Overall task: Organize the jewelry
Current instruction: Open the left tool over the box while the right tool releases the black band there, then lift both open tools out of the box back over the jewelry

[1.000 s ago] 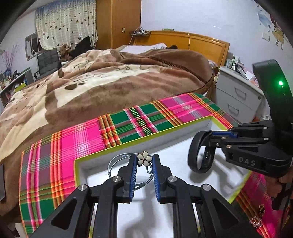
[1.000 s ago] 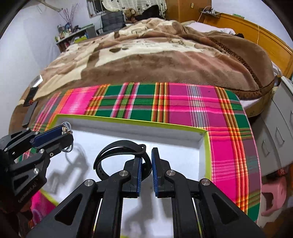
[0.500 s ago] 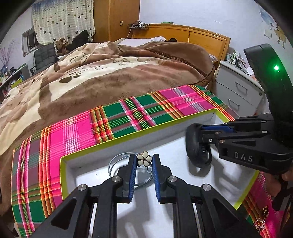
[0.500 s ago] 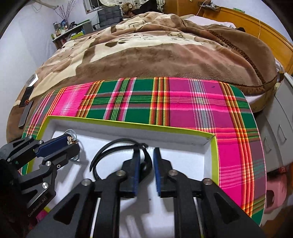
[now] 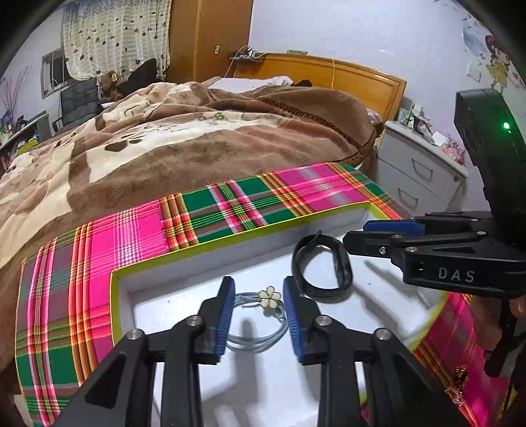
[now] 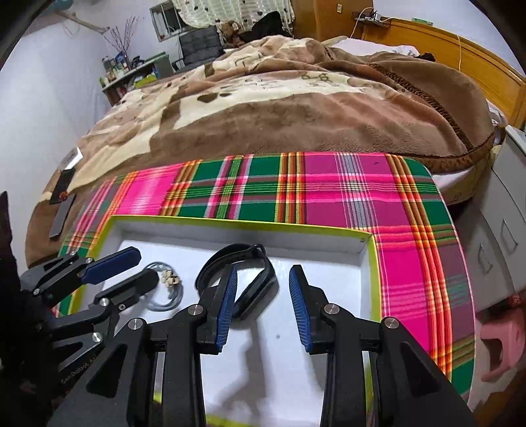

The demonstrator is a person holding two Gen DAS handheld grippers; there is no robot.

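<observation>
Both hand-held grippers just opened — black band [image 5: 320, 272] rests in tray [image 5: 197, 253].

Pale lilac walls [image 5: 361, 29] all round. Wide bed under a brown and cream blanket [image 5: 184, 144], against an orange wooden headboard [image 5: 332, 74]. Beside it, on the right, a white nightstand [image 5: 417, 170] with drawers. Far back — a heart-patterned curtain [image 5: 115, 39] over the window, next to a tall wooden wardrobe [image 5: 210, 36]. Left, a cluttered shelf [image 6: 131, 74] — bottles, dried twigs.
</observation>
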